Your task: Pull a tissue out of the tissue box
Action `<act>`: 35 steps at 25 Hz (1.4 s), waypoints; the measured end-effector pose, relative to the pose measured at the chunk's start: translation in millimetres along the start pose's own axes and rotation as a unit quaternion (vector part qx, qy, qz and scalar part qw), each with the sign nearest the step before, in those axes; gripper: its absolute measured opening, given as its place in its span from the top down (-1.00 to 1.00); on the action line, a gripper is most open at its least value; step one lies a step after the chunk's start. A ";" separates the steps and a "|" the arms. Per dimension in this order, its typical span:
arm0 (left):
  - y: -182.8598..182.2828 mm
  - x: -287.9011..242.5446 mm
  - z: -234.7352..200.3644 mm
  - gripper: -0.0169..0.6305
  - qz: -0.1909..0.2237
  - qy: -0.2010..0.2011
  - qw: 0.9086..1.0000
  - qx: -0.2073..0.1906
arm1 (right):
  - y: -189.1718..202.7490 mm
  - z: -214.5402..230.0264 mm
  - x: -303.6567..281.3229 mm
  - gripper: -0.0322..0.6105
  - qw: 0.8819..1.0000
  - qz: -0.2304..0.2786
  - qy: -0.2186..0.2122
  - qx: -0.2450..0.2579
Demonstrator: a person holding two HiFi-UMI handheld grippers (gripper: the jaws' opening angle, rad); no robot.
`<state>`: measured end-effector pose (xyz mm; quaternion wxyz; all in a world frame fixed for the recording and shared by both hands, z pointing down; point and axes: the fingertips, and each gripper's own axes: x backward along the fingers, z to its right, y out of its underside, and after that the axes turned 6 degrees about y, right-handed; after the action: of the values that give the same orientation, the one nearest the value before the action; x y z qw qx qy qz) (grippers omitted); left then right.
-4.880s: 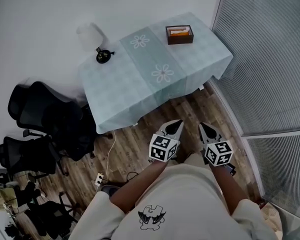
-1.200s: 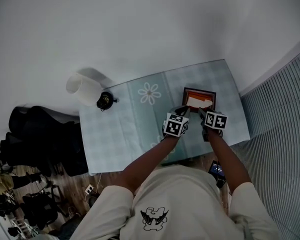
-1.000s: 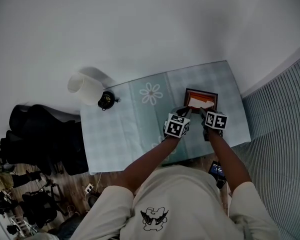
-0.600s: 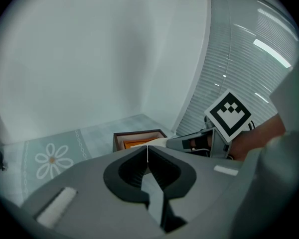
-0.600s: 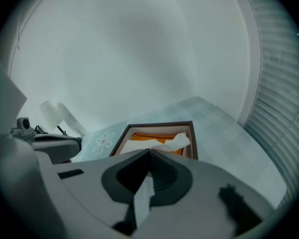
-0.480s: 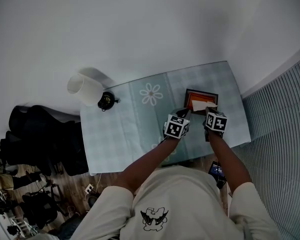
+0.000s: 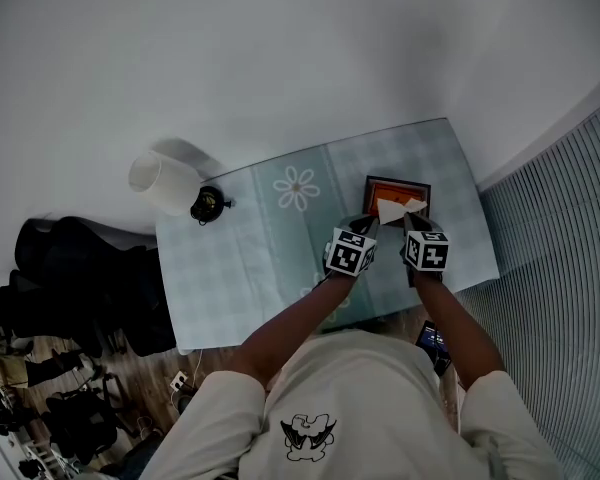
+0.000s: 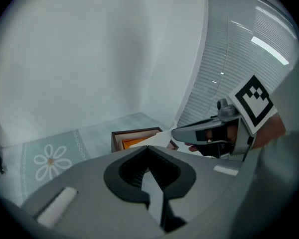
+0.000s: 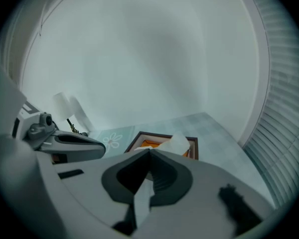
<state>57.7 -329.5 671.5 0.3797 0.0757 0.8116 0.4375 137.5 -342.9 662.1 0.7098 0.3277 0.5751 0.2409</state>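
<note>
Head view: right gripper [image 7: 410,224] is now pinching the tissue [image 7: 391,209], its jaws clamped tight where a second ago they were standing wide. The white sheet is peaking up out of the tissue box [image 7: 400,181], right of centre on the tablecloth [image 7: 260,248]. Left gripper [image 7: 368,226] is holding at the box's near-left edge, jaws together, nothing visible between them. Pull looks under way, with the sheet probably not yet free.

You're facing plain white wall [image 7: 280,58]. Table under pale blue checked cloth [image 7: 230,268] against it, white cylindrical lamp [image 7: 160,180] on left corner. Black office chairs [image 7: 70,268] on wood-plank floor [image 7: 120,363] left, grey slatted blinds [image 7: 560,268] right.
</note>
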 end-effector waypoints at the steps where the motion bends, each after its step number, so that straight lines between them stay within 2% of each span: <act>1: 0.1 -0.1 -0.1 0.92 0.000 0.000 1.000 0.000 | -1.8 -1.5 3.4 0.86 1.000 0.004 -0.001 0.000; 15: -8.6 25.9 7.8 0.92 0.016 0.007 1.000 -0.025 | -32.2 -26.3 81.6 0.86 0.997 0.070 -0.031 0.026; 19: -9.4 30.4 8.6 0.92 0.023 0.006 1.000 -0.016 | -33.5 -30.6 99.1 0.86 0.995 0.085 -0.033 0.043; 24: -15.7 54.1 24.1 0.92 0.054 0.015 0.998 0.012 | -27.4 -31.1 115.3 0.86 0.995 0.091 -0.032 0.026; 35: -22.9 73.4 34.6 0.92 0.068 0.011 0.998 0.001 | -24.1 -41.2 118.5 0.86 0.994 0.098 -0.031 0.034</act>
<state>34.8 -287.3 602.2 0.3397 0.1266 0.8094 0.4620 122.8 -266.1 561.0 0.6886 0.4134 0.5259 0.2798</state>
